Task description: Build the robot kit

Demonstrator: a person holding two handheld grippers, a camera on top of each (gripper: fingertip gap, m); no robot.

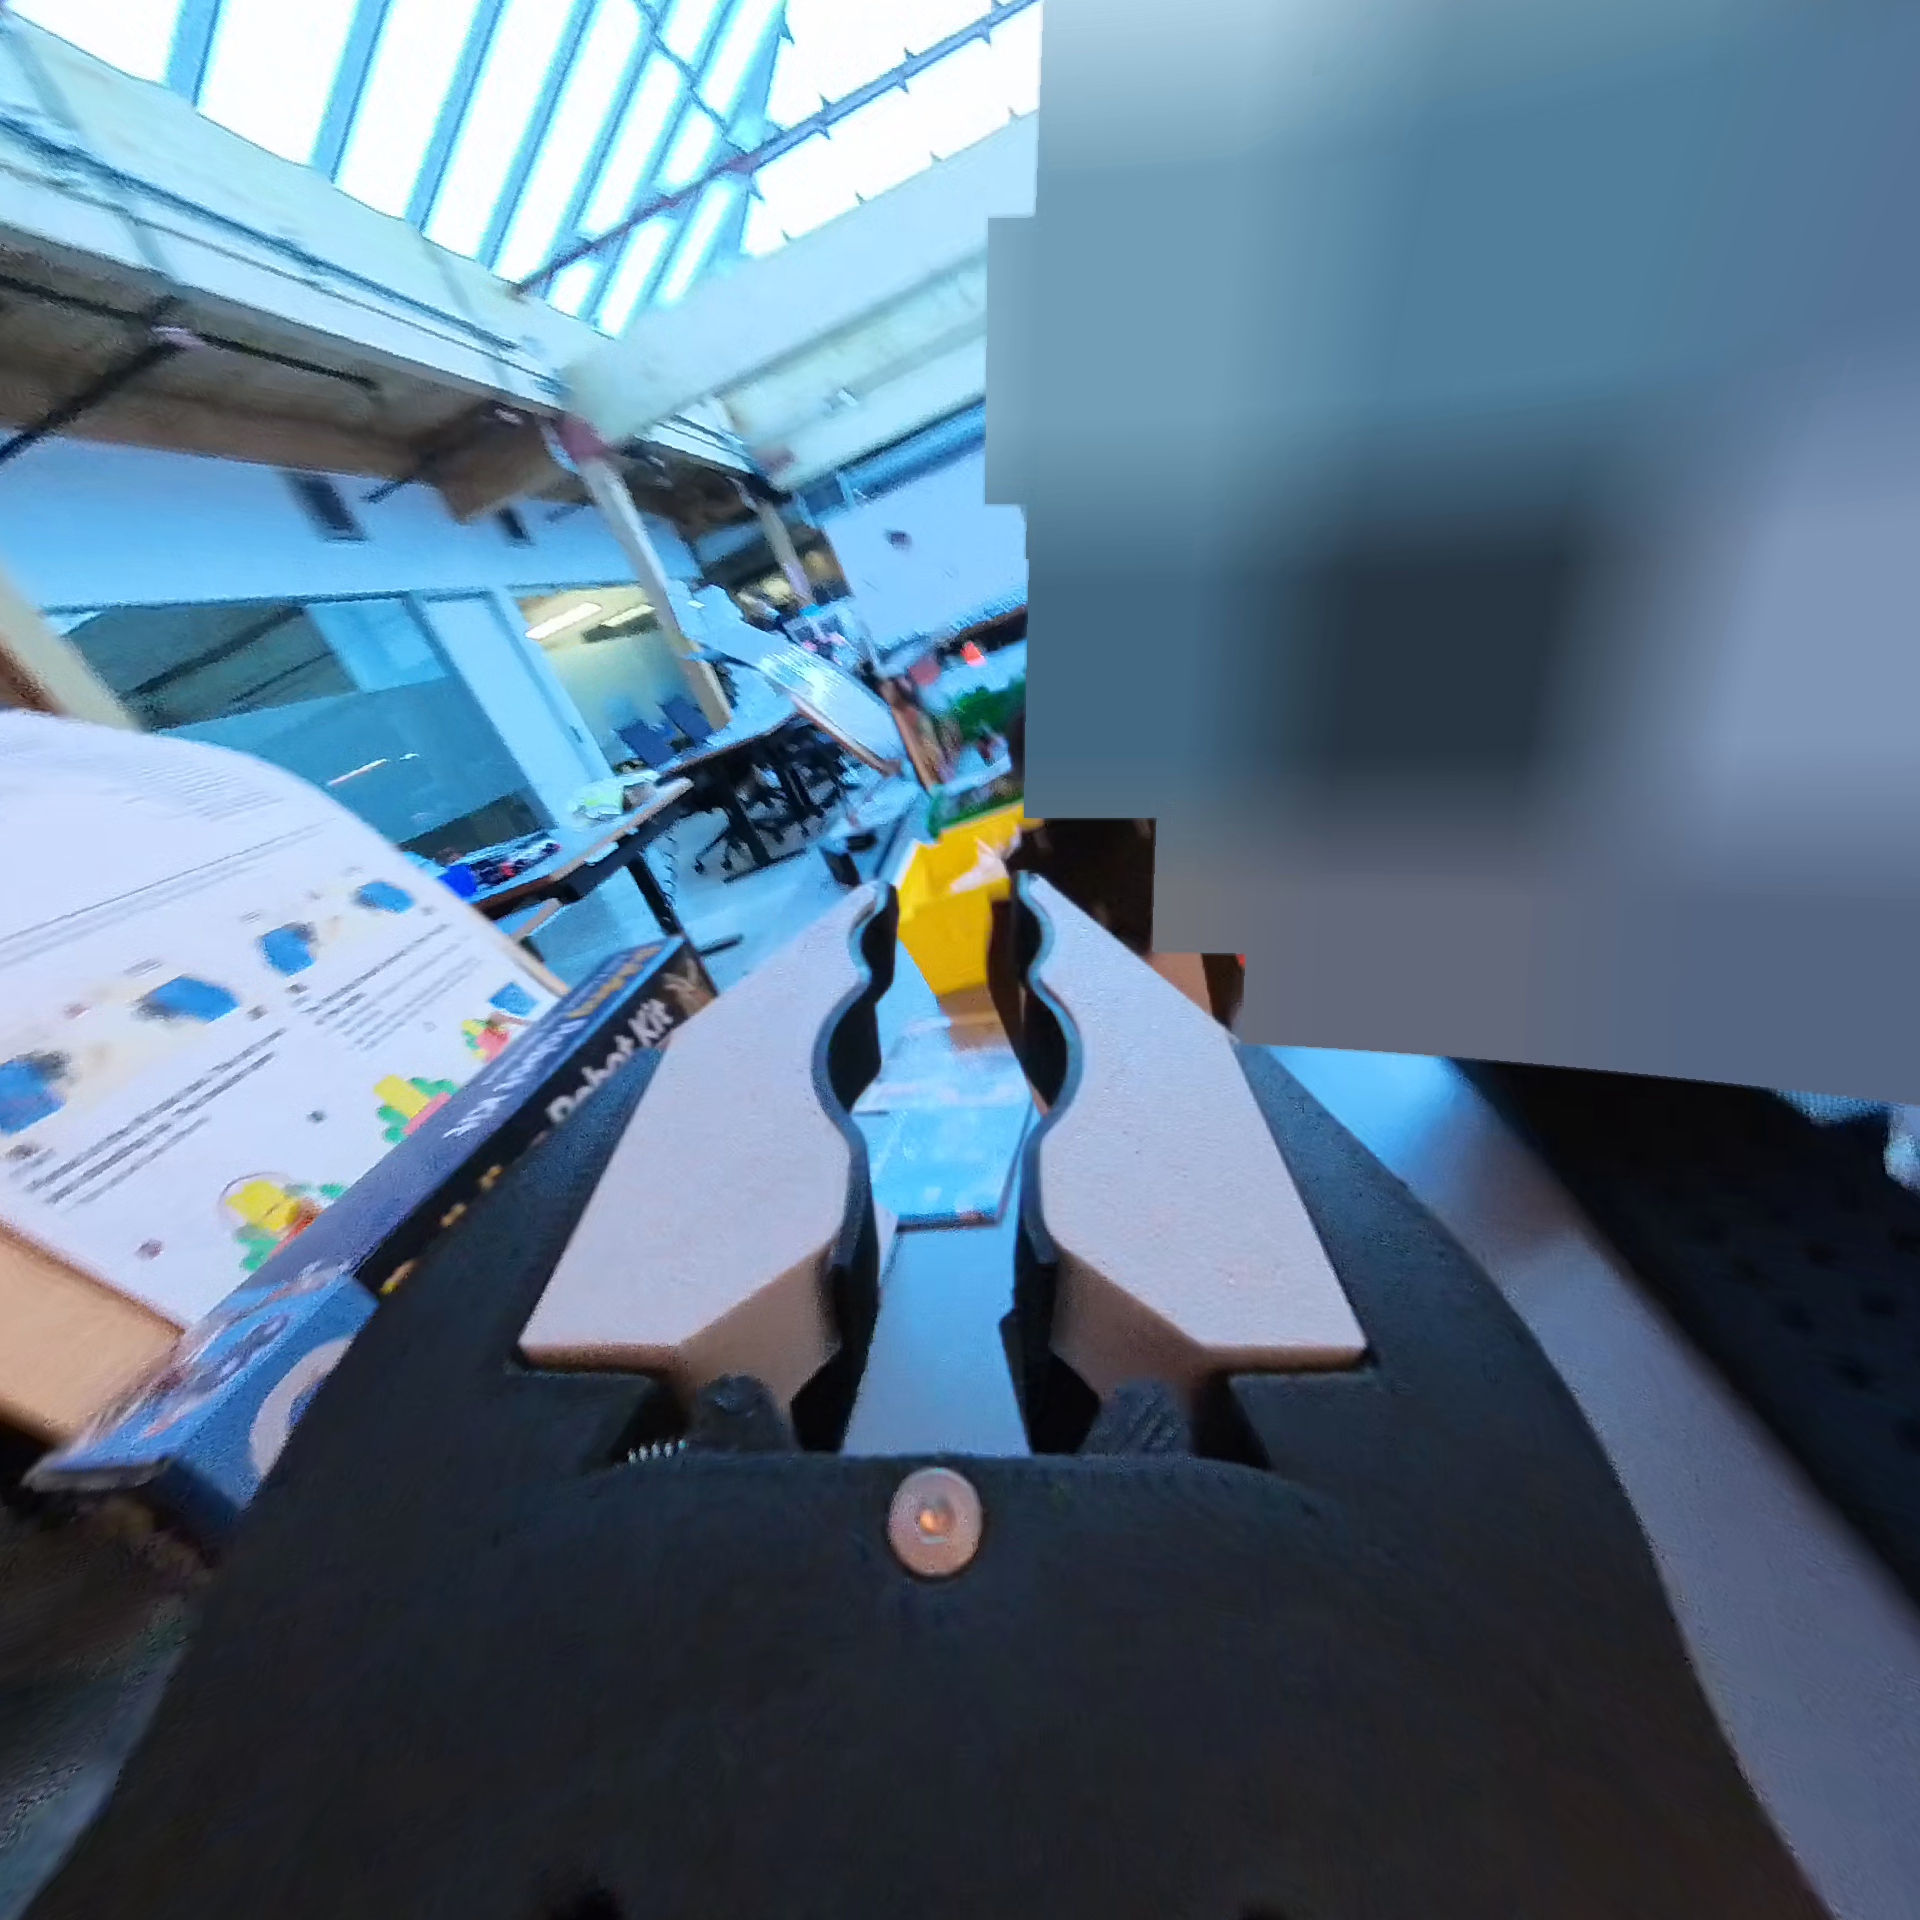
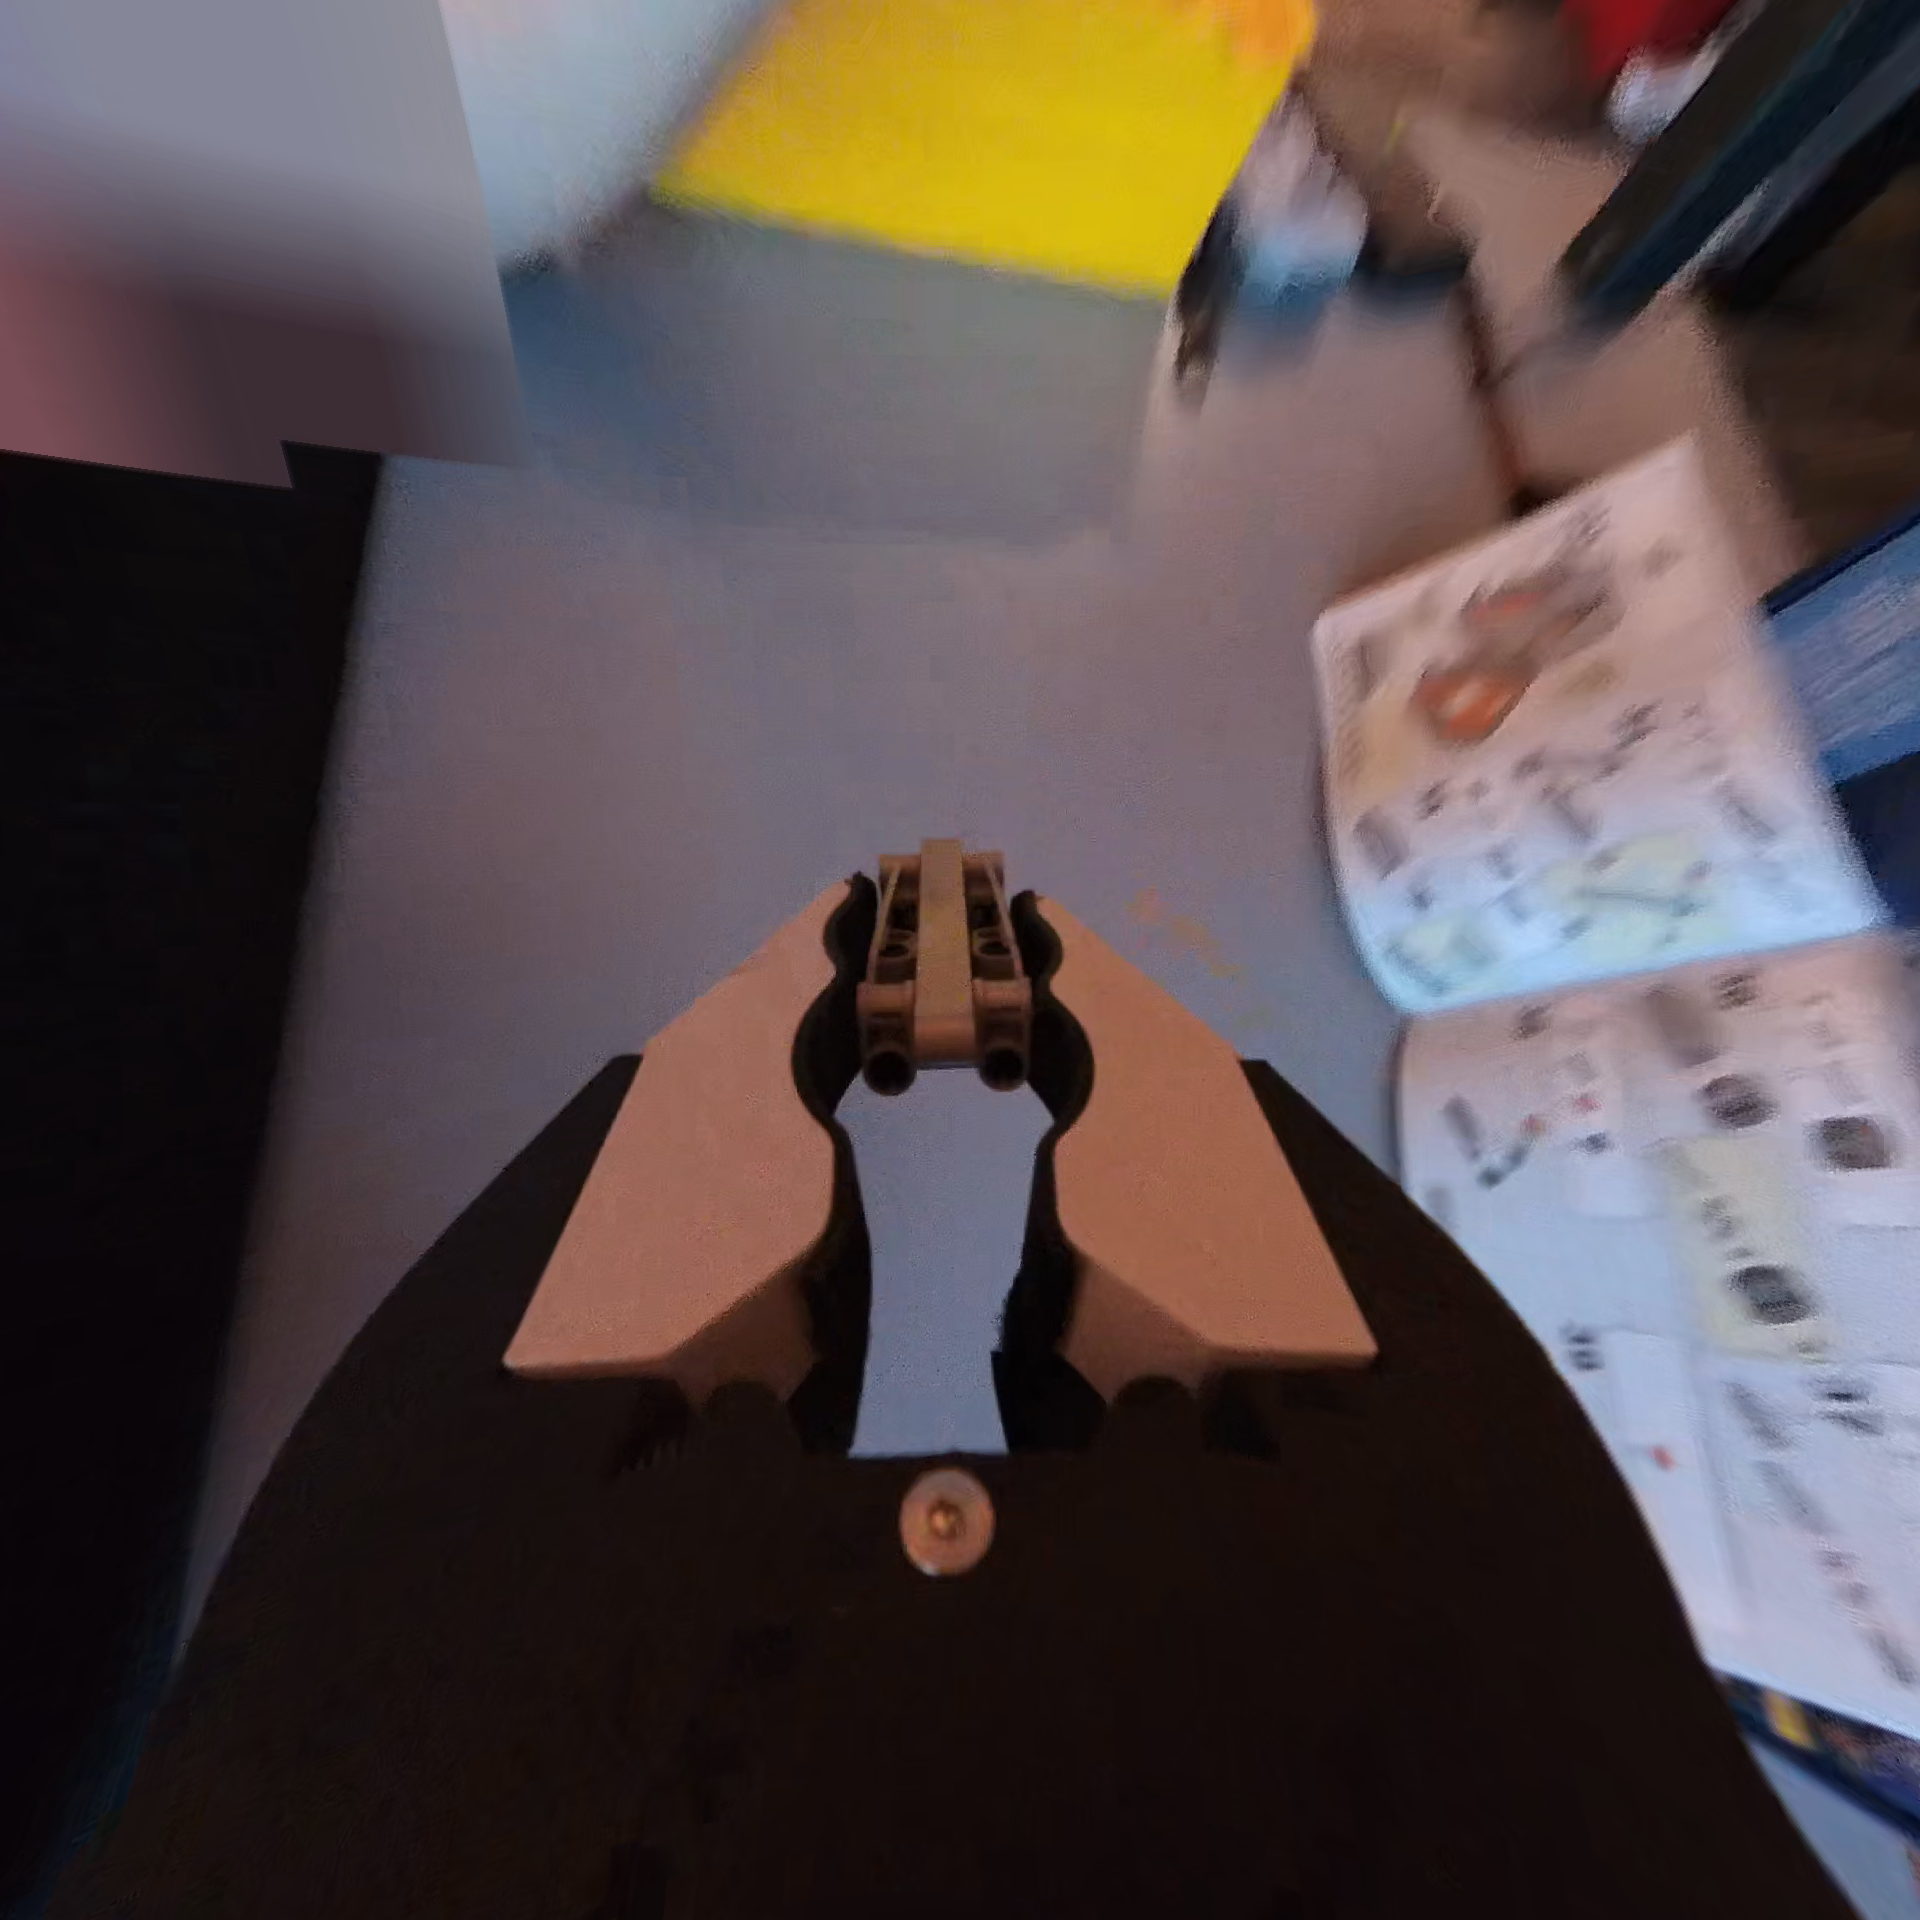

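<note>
In the left wrist view, the left tool (image 1: 951, 914) is tilting upward over the pale surface (image 1: 1538, 1278), its tan fingers (image 1: 727, 1143) standing a narrow gap apart with nothing between them. A dark blue box (image 1: 499, 1132) is lying just beside the tool on its left, and a printed instruction sheet (image 1: 197, 987) is resting beyond that box. A yellow bin (image 1: 951, 935) is sitting ahead of the fingertips, farther along the surface. In the right wrist view, the right tool (image 2: 943, 904) is gripping a small grey brick assembly (image 2: 943, 966) between its fingertips, holding it above the surface (image 2: 727, 675). An open instruction booklet (image 2: 1621, 935) is lying to the tool's right, blurred, and the yellow bin (image 2: 987, 135) is showing well ahead.
</note>
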